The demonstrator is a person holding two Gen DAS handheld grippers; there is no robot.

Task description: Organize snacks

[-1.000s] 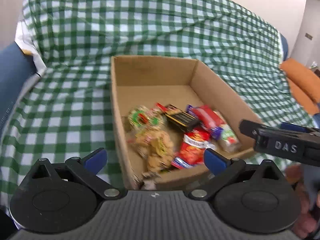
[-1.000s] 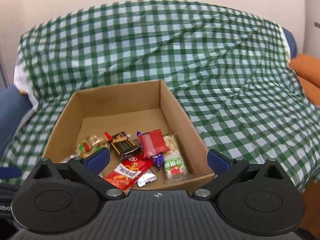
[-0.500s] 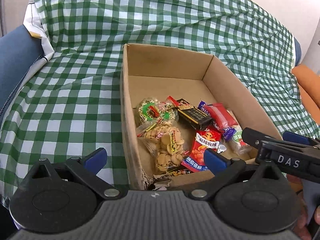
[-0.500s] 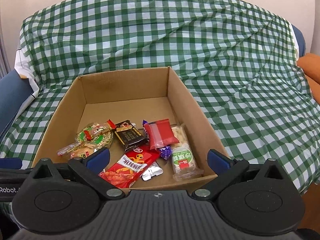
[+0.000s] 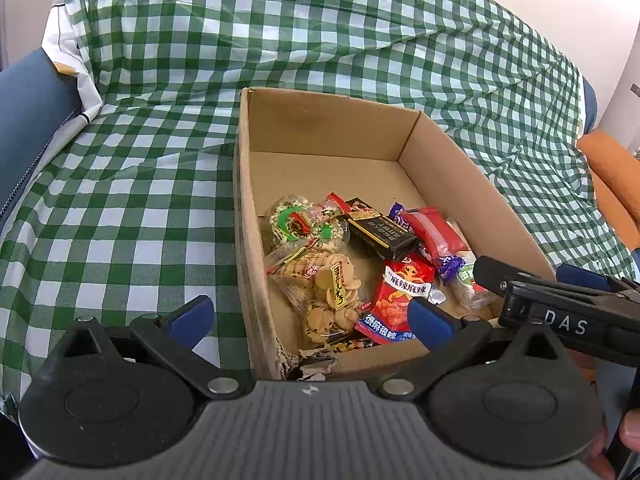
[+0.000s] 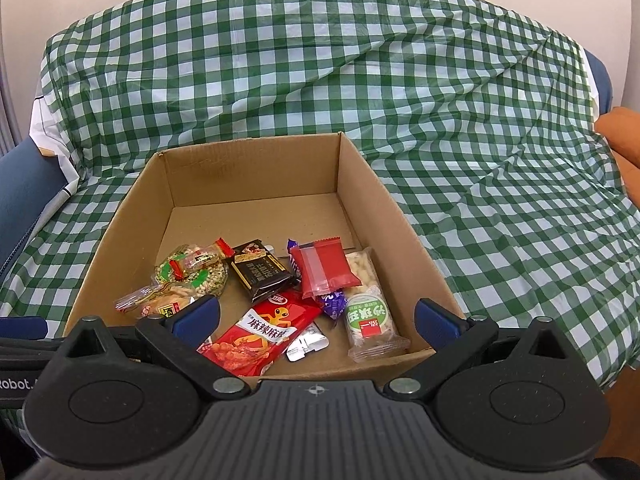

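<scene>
Both claws, left gripper [image 5: 308,316] and right gripper [image 6: 316,316], are gaping empty over the box [image 6: 400,216]; snack packets [image 6: 264,332] are looking light, crinkly, slippery; pinching a sealed edge seems safest.

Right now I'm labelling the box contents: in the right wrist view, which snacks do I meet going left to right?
Round green-ringed rice cracker pack → black snack bar → red packet with a clear strip → clear pack with a green label.
</scene>
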